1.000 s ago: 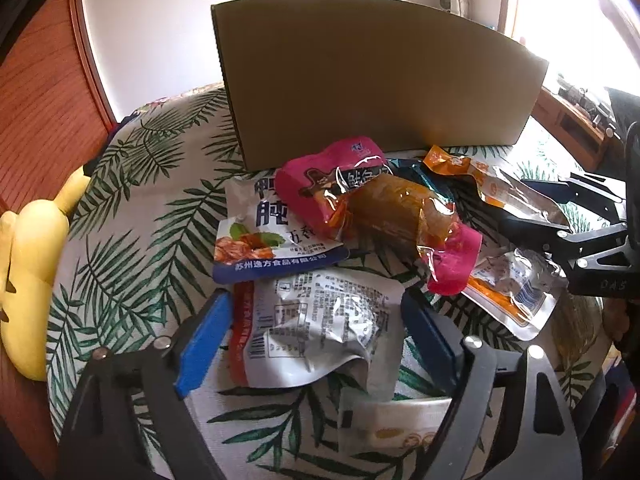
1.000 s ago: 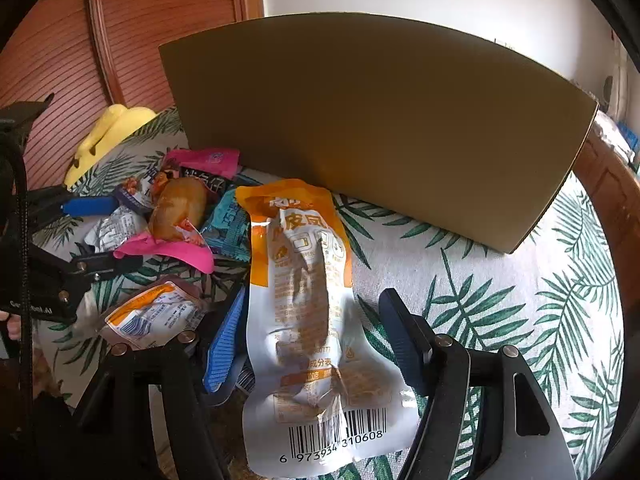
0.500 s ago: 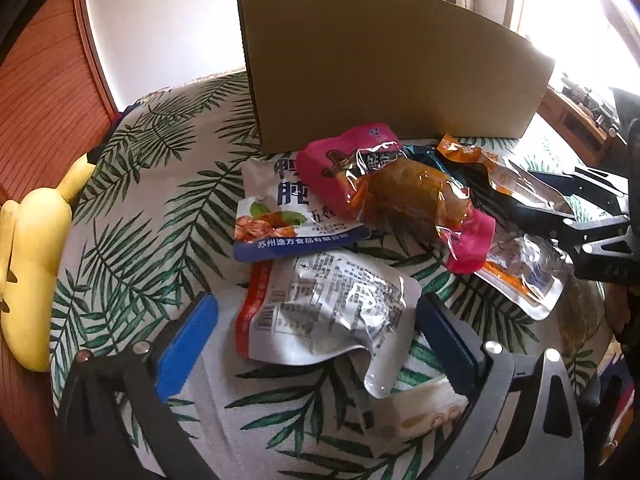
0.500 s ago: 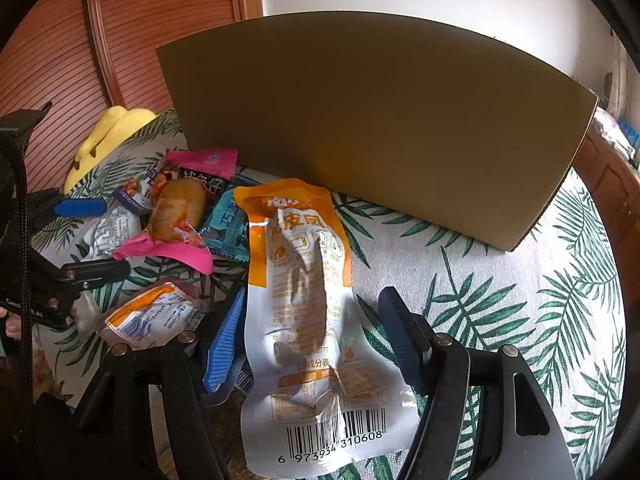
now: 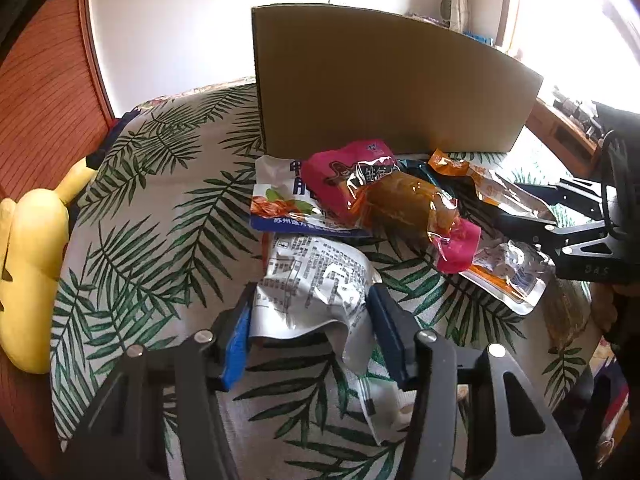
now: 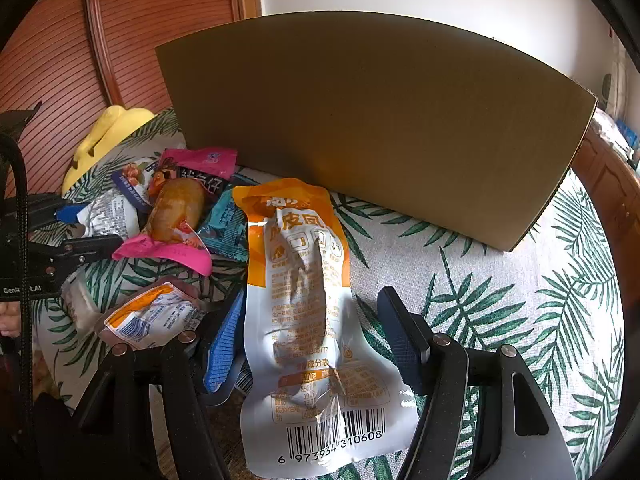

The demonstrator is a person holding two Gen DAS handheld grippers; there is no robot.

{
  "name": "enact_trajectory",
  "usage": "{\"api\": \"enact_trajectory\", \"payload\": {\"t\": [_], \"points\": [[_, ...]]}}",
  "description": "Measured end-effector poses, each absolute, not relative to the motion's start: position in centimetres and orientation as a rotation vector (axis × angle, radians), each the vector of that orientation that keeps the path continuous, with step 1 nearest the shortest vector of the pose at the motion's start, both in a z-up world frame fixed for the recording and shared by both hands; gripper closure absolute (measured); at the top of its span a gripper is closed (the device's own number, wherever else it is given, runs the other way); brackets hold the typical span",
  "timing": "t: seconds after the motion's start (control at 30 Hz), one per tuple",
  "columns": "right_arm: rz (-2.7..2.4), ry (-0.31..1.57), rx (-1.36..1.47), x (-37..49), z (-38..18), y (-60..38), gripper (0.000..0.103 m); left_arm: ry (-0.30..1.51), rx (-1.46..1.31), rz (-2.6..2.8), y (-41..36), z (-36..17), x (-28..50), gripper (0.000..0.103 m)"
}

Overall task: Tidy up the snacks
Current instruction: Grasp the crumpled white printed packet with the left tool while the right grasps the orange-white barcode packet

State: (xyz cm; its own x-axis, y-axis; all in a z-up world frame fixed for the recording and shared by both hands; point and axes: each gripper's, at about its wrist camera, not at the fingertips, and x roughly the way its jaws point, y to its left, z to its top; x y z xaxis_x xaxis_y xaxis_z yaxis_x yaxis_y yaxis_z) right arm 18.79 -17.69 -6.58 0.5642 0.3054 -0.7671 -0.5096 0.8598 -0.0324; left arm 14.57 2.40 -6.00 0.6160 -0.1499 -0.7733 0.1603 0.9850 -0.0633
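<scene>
Palm-leaf cloth over the counter [image 5: 160,208], white wall behind, slatted wood panel [image 6: 140,20] off to the side. Beyond both pairs of jaws, well ahead: 1 tall cardboard box [image 5: 380,92], its plain brown side turned this way.

Left gripper [image 5: 312,300]: jaws just closing in, now pinching a crumpled silver pouch [image 5: 312,272], 1 blue pad against each side of it. Printed back of the pouch facing up, its far end resting on the cloth ahead of the jaws. Just ahead of that, a blue-and-white snack bag [image 5: 280,204], overlapped by a pink wrapper [image 5: 400,204] with a brown snack showing through its clear part. Far to the left of these jaws, at the counter's edge, a yellow plush toy [image 5: 28,248].

Right gripper [image 6: 312,312]: jaws spread, straddling a long orange-and-white pouch [image 6: 304,280]. Lies lengthwise between the pads, barcode end toward the camera, orange end pointing ahead at the box. Strip of cloth visible between the pouch and the right-hand pad; no clear squeeze on either side. Just left of these jaws, a small orange-edged pouch [image 6: 156,316]; ahead and left, a teal packet [image 6: 228,224] tucked beside the pink wrapper.

All 6 snacks outside the box, clustered on the cloth in front of it.
</scene>
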Motion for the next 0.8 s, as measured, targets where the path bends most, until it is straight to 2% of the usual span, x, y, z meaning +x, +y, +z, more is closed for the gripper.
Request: {"api": "enact_trajectory", "payload": {"t": [0.43,0.53,0.57,0.8], "points": [[0.482,0.851,-0.259,19.0,-6.6,-17.8,0.036,0.788,-0.097,-0.155,4.6,-3.9,11.9,0.049],[0.488,0.852,-0.261,19.1,-6.6,-17.8,0.044,0.767,-0.096,-0.16,4.6,-3.0,11.4,0.049],[0.489,0.851,-0.261,19.1,-6.6,-17.8,0.052,0.762,-0.095,-0.162,4.6,-2.8,11.3,0.049],[0.485,0.859,-0.263,19.1,-5.9,-18.3,0.06,0.738,-0.089,-0.185,4.0,-1.6,10.7,0.049]]}}
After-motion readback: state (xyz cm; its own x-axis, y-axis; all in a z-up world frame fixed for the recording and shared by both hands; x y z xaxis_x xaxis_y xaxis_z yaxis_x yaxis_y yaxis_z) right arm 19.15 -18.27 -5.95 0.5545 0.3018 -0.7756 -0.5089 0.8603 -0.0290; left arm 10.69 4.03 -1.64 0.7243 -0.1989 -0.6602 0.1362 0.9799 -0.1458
